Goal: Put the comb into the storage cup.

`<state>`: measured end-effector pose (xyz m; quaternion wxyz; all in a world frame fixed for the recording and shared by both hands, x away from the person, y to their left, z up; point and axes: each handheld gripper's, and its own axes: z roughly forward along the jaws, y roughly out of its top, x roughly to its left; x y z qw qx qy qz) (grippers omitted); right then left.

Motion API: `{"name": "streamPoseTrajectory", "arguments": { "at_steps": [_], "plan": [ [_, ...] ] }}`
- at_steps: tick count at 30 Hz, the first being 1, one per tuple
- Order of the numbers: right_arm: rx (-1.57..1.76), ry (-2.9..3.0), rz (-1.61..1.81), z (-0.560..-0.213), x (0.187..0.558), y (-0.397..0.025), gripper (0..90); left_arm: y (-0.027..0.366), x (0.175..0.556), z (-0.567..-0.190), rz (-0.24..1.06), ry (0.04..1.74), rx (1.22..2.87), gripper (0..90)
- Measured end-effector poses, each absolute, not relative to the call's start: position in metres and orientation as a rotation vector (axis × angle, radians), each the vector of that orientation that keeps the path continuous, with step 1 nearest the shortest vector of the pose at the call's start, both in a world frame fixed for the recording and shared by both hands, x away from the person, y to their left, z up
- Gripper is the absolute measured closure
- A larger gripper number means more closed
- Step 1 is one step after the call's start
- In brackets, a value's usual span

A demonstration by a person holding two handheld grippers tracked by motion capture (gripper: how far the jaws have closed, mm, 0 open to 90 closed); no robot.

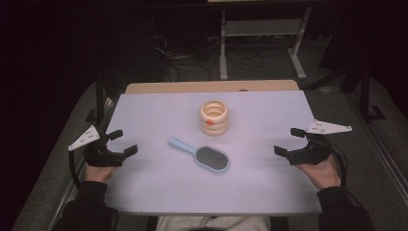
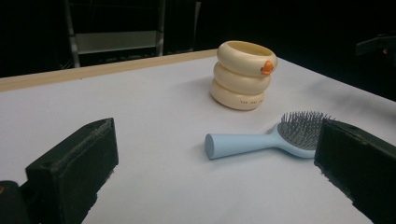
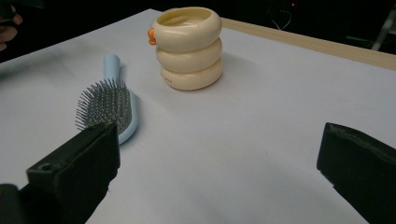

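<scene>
High view: both grippers' fingers spread, hairbrush [image 1: 202, 155] before ringed cup [image 1: 214, 117] between them.

My right gripper's near jaw covers the hairbrush [image 3: 108, 108] head's end; small print on the cream cup [image 2: 243, 77] is too tiny to read

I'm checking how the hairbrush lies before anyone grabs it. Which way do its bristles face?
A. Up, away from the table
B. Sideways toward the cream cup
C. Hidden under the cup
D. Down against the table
A: the hairbrush lies flat on the table with its grey bristles pointing up, apart from the cup.
</scene>
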<state>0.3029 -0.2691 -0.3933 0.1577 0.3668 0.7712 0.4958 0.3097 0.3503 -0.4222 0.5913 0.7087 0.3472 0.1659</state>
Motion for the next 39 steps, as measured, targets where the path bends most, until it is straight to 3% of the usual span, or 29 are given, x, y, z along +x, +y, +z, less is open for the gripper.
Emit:
{"name": "streamPoseTrajectory", "arguments": {
  "at_steps": [39],
  "plan": [
    [1.052,2.218,1.435,-0.397,0.299,-0.270,0.0,0.344,0.308,-0.404,0.374,0.746,1.707,0.0]
  ]
}}
